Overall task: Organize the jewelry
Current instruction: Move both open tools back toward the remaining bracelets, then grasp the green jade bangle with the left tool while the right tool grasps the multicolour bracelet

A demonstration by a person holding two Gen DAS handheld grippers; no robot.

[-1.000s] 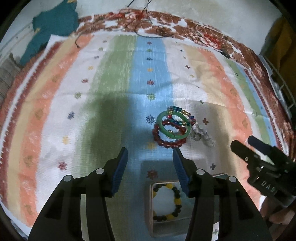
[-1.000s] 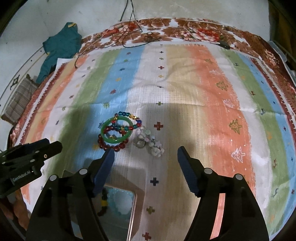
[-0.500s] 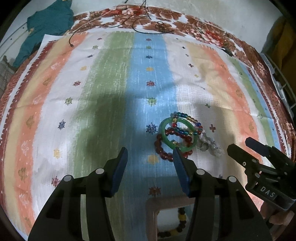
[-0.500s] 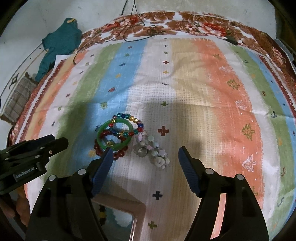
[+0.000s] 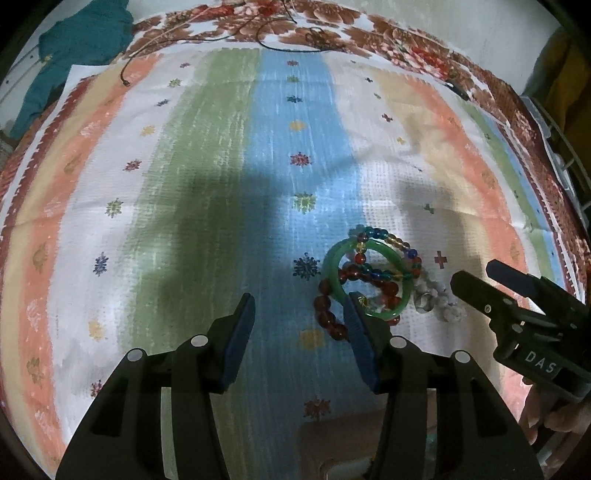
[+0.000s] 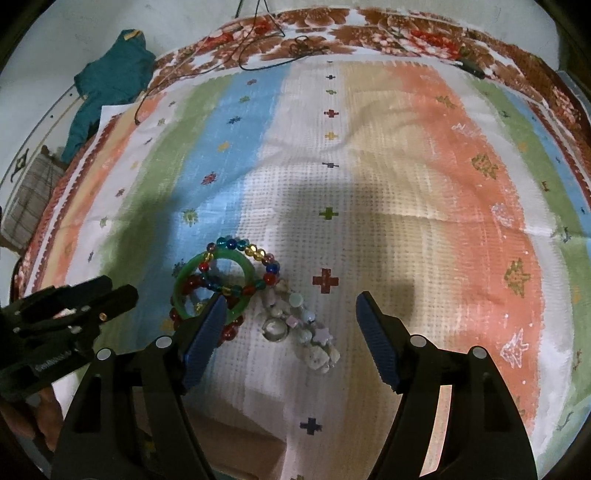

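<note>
A pile of jewelry lies on the striped cloth: a green bangle (image 5: 334, 269) (image 6: 248, 271), a multicolour bead bracelet (image 5: 397, 242) (image 6: 255, 253), a dark red bead bracelet (image 5: 325, 314) (image 6: 229, 332) and a pale white bead bracelet (image 5: 430, 297) (image 6: 314, 341). My left gripper (image 5: 299, 306) is open and empty, just left of the pile, its right finger overlapping the bangle in view. My right gripper (image 6: 290, 306) is open and empty, with the white bracelet between its fingers in view. Each gripper shows in the other's view, the left (image 6: 70, 314) and the right (image 5: 517, 295).
A box corner shows at the bottom edge (image 5: 332, 443) (image 6: 236, 439), near my grippers. A teal cloth (image 5: 81, 55) (image 6: 110, 81) lies at the far left. Black cables (image 5: 288, 33) run along the cloth's far edge. A plaid cushion (image 6: 33, 199) sits left.
Both grippers have moved forward toward the jewelry pile. The box with a yellow and dark bead bracelet inside has slid almost out of view at the bottom. Both stay open.
</note>
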